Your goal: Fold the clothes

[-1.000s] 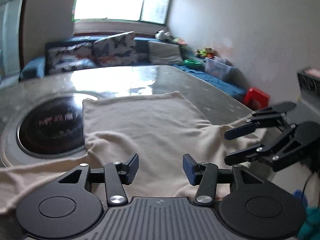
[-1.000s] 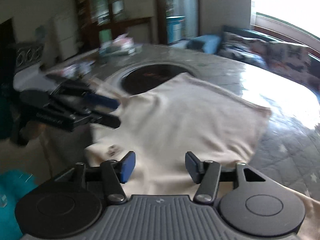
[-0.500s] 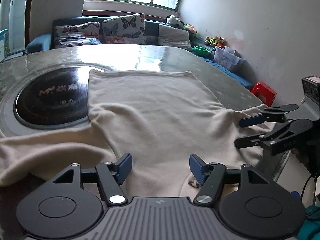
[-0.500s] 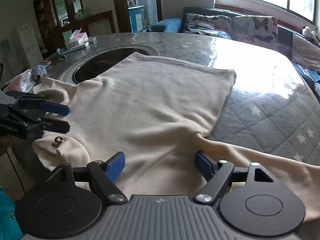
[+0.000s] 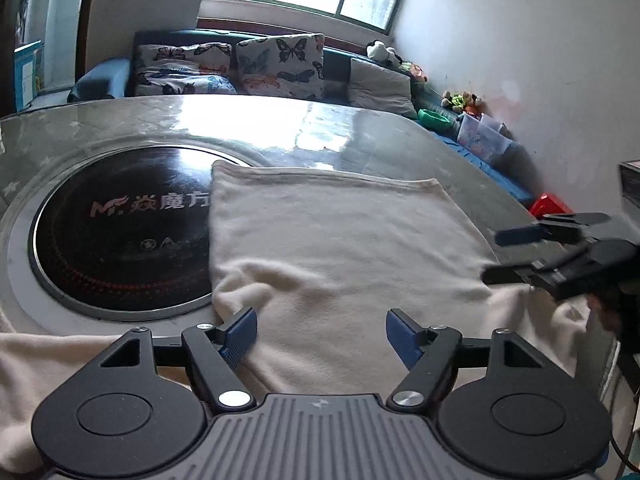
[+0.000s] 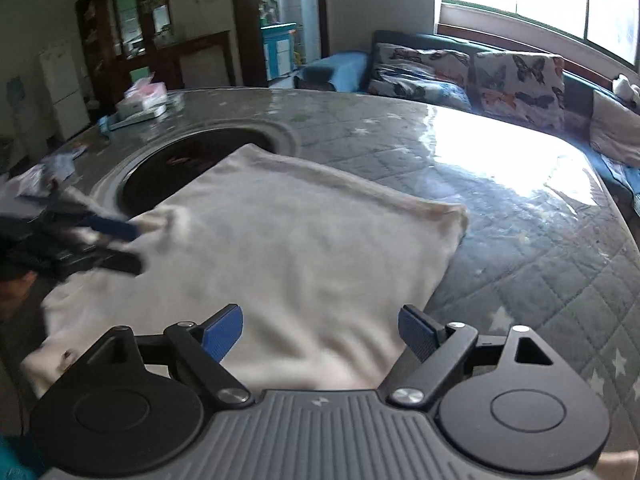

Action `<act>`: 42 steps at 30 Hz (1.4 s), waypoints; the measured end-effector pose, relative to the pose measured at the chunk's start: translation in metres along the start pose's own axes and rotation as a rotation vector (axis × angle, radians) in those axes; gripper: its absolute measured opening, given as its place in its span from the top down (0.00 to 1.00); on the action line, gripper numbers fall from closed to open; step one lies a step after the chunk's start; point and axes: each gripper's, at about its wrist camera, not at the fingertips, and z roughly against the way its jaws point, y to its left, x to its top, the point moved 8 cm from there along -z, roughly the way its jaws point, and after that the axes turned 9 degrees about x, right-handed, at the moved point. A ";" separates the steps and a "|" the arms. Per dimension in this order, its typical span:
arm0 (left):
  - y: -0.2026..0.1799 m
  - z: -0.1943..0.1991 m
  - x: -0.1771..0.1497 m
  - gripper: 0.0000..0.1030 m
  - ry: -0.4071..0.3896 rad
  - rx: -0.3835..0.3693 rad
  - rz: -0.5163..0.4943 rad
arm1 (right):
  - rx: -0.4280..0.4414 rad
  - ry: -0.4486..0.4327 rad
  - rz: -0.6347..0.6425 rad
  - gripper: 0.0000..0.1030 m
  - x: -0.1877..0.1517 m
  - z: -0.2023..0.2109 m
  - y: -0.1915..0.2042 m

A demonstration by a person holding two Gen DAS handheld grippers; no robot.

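Observation:
A cream long-sleeved garment (image 5: 340,248) lies spread on the round table, its hem toward the far side; it also shows in the right wrist view (image 6: 296,256). My left gripper (image 5: 321,334) is open and empty just above the garment's near left part, by the left sleeve (image 5: 48,360). My right gripper (image 6: 319,334) is open and empty above the garment's near right side. Each gripper shows in the other's view: the right one (image 5: 516,254) at the garment's right edge, the left one (image 6: 116,246) at its left edge, both with jaws apart.
A black round hotplate (image 5: 120,232) is set in the grey quilted table (image 6: 520,248), partly under the garment. A sofa with butterfly cushions (image 5: 276,64) stands beyond. A tissue box (image 6: 146,98) and clutter sit at the table's far left. A red stool (image 5: 550,204) is by the wall.
Both grippers have opened wider and shifted forward over the garment. The views are blurred by motion. The garment lies much as before.

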 end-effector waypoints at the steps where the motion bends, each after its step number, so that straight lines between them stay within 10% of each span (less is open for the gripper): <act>1: 0.002 0.001 -0.001 0.28 -0.002 -0.004 0.005 | -0.006 0.001 -0.009 0.15 0.004 -0.005 -0.007; 34: -0.002 0.005 -0.003 0.07 -0.024 -0.044 0.043 | -0.099 0.039 -0.071 0.10 0.058 -0.083 -0.093; 42: -0.012 0.002 -0.005 0.00 -0.029 -0.029 0.002 | -0.118 0.030 -0.128 0.37 0.060 -0.069 -0.104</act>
